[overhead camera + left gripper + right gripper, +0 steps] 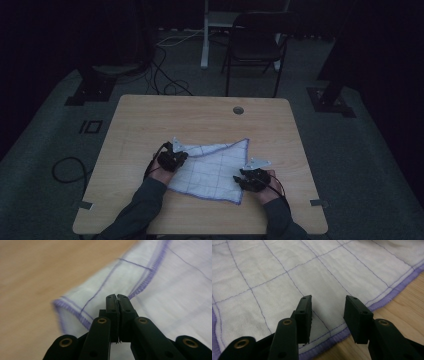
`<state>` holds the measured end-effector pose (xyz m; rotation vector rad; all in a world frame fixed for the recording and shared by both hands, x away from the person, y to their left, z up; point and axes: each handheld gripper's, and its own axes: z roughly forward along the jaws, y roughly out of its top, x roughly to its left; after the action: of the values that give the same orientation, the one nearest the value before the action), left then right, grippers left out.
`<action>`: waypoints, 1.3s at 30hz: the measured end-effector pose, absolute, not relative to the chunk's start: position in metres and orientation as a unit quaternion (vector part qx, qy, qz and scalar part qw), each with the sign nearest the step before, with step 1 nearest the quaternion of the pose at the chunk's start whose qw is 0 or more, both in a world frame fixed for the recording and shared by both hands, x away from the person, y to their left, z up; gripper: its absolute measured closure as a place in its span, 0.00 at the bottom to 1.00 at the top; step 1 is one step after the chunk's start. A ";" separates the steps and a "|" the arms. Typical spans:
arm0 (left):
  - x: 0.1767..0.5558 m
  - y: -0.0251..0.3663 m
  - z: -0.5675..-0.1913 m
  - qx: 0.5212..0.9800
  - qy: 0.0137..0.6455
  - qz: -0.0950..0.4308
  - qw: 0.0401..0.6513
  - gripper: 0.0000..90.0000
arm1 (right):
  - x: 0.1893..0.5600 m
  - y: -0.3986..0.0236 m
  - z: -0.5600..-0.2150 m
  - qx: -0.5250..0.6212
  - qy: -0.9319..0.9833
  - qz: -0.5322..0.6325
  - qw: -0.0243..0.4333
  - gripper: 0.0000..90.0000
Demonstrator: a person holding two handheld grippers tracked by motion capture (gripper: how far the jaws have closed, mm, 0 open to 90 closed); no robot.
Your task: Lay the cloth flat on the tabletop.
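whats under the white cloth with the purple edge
The cloth lies straight on the wooden table, whose bare top shows all round it. One part is folded over, so cloth lies on cloth there. Whether anything small sits beneath cannot be seen; it is covered.

cloth [212,170]: white, thin, a grid of fine purple lines, purple stitched hem [384,300] all round.
state: partly folded; one flap is turned over onto the rest, and its hemmed edge runs slantwise across the layer below.
pose: flat on my table [150,115], skewed to its edges, one corner pointing toward the far right.
place: near half of the table, about midway between the left and right edges, close to the near edge.
held at: my left gripper [117,298] has its jaws pinched on the left part of the cloth.
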<state>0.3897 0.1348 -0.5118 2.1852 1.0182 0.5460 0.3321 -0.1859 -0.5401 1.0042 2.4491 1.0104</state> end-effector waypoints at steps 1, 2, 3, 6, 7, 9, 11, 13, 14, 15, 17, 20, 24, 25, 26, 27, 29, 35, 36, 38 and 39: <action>0.394 0.137 -0.509 0.829 0.397 0.213 0.333 0.99 | 0.332 -0.187 -0.540 0.352 0.854 0.351 0.153 0.65; 0.399 0.140 -0.506 0.823 0.403 0.217 0.335 0.99 | 0.332 -0.189 -0.540 0.352 0.854 0.350 0.154 0.65; 0.403 0.142 -0.504 0.816 0.411 0.219 0.342 0.99 | 0.332 -0.190 -0.540 0.356 0.853 0.349 0.154 0.65; 0.415 0.149 -0.497 0.800 0.431 0.228 0.349 0.94 | 0.333 -0.193 -0.539 0.357 0.854 0.347 0.155 0.65; 0.417 0.152 -0.496 0.792 0.440 0.232 0.353 0.89 | 0.333 -0.194 -0.539 0.357 0.854 0.346 0.155 0.65; 0.420 0.158 -0.493 0.777 0.456 0.235 0.363 0.84 | 0.333 -0.196 -0.539 0.359 0.853 0.345 0.157 0.65; 0.418 0.163 -0.492 0.771 0.464 0.237 0.367 0.82 | 0.333 -0.198 -0.539 0.361 0.852 0.344 0.159 0.64; 0.414 0.164 -0.495 0.776 0.459 0.234 0.363 0.82 | 0.333 -0.200 -0.539 0.366 0.851 0.344 0.157 0.64; 0.411 0.164 -0.498 0.782 0.454 0.232 0.360 0.82 | 0.333 -0.200 -0.539 0.365 0.851 0.343 0.158 0.64; 0.409 0.164 -0.501 0.785 0.452 0.228 0.358 0.81 | 0.333 -0.201 -0.539 0.367 0.850 0.343 0.157 0.64; 0.404 0.163 -0.509 0.792 0.448 0.220 0.352 0.81 | 0.333 -0.201 -0.539 0.366 0.851 0.343 0.158 0.64; 0.397 0.159 -0.523 0.804 0.441 0.205 0.341 0.81 | 0.333 -0.201 -0.539 0.366 0.851 0.343 0.158 0.64; 0.388 0.156 -0.537 0.808 0.442 0.189 0.339 0.82 | 0.333 -0.202 -0.539 0.365 0.850 0.345 0.157 0.64; 0.385 0.156 -0.539 0.807 0.440 0.190 0.344 0.81 | 0.333 -0.202 -0.539 0.365 0.850 0.345 0.158 0.64; 0.382 0.156 -0.539 0.807 0.440 0.188 0.346 0.81 | 0.333 -0.202 -0.539 0.366 0.850 0.344 0.158 0.64; 0.380 0.156 -0.539 0.807 0.440 0.188 0.345 0.81 | 0.333 -0.202 -0.539 0.367 0.849 0.344 0.159 0.64; 0.374 0.154 -0.539 0.809 0.436 0.194 0.343 0.82 | 0.333 -0.204 -0.539 0.369 0.849 0.343 0.160 0.64; 0.362 0.158 -0.539 0.807 0.440 0.193 0.343 0.83 | 0.333 -0.206 -0.539 0.374 0.847 0.342 0.163 0.64; 0.360 0.158 -0.539 0.806 0.442 0.194 0.343 0.83 | 0.333 -0.206 -0.539 0.374 0.846 0.342 0.163 0.63; 0.357 0.159 -0.539 0.806 0.442 0.196 0.341 0.83 | 0.333 -0.206 -0.539 0.375 0.845 0.343 0.164 0.63; 0.356 0.159 -0.539 0.806 0.442 0.197 0.340 0.83 | 0.333 -0.206 -0.539 0.376 0.845 0.344 0.164 0.63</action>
<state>0.3561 0.1588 -0.5394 2.0982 1.1500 0.5137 0.3334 -0.2058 -0.5395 1.0713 2.4092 0.9798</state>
